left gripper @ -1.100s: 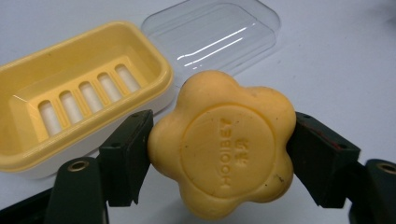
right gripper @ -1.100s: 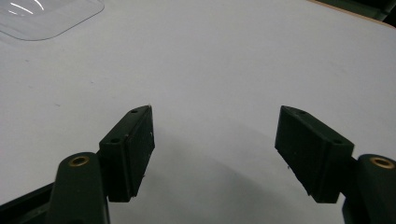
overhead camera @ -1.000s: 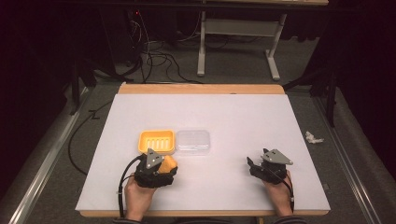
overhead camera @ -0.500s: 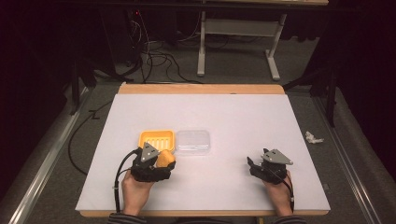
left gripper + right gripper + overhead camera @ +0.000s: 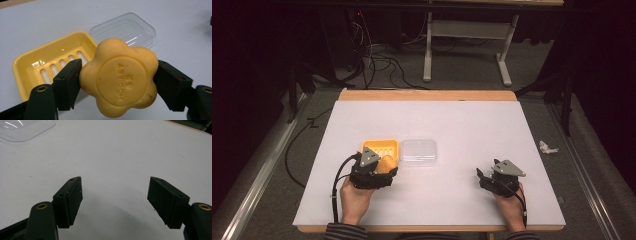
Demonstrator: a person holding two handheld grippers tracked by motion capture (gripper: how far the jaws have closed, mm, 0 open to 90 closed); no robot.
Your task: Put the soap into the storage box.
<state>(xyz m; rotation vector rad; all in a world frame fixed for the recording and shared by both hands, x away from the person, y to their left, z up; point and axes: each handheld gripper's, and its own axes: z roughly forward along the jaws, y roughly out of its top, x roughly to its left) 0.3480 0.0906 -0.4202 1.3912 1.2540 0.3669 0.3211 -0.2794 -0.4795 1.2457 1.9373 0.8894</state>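
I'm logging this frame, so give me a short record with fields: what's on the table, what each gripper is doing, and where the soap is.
table: white board
soap: yellow, flower-shaped, clamped between the jaws of the left gripper
dish: yellow, slotted, empty, just beyond the soap
lid: clear, lying beside the dish
right gripper: open, holding nothing, over bare table

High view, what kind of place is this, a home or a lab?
Probably a lab or workshop set up for recording, not a home: a white work table on grey carpet, loose cables trailing on the floor behind it, and a bare metal desk frame in a dark room.
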